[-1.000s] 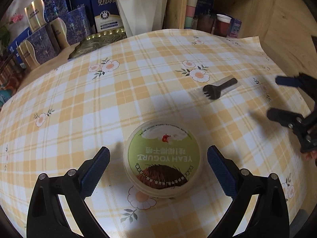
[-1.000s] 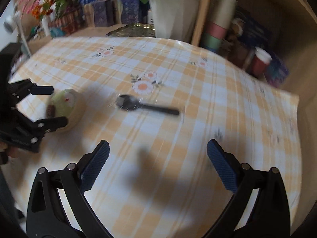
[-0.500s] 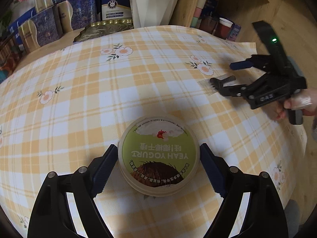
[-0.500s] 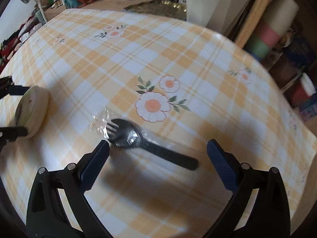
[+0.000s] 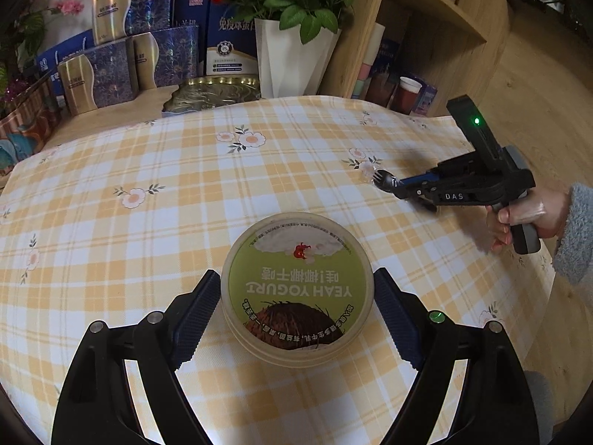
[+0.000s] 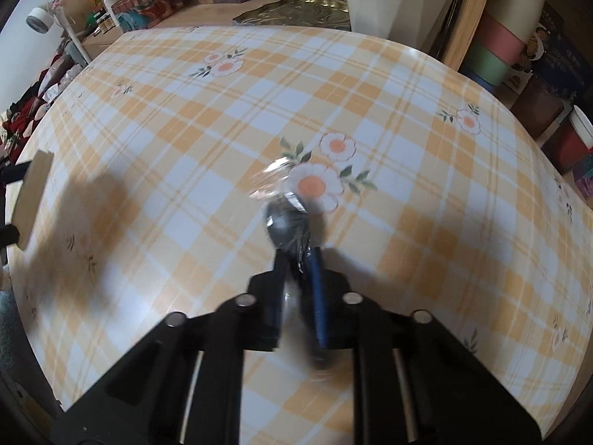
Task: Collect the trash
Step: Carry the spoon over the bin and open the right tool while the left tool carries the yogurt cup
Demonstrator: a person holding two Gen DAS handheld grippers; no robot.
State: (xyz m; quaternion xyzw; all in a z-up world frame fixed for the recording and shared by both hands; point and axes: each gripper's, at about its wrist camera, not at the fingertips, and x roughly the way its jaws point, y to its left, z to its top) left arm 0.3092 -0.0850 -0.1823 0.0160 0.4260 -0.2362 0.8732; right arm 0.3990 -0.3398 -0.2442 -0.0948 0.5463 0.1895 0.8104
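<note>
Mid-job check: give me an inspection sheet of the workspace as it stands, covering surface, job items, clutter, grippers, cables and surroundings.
Surface: table under an orange plaid tablecloth with flower prints.
Job's things: round yogurt tub, lid on, green label; black plastic fork in a clear wrapper.
Clutter: nothing seen loose on the cloth besides these two.
Grippers: left gripper has its pads against the tub's sides; right gripper has just been closing and is shut on the fork, head sticking out ahead of the jaws.
Cables: nothing seen.
Surroundings: white vase of red roses, gift boxes, embossed metal tray, wooden shelf with stacked paper cups.
</note>
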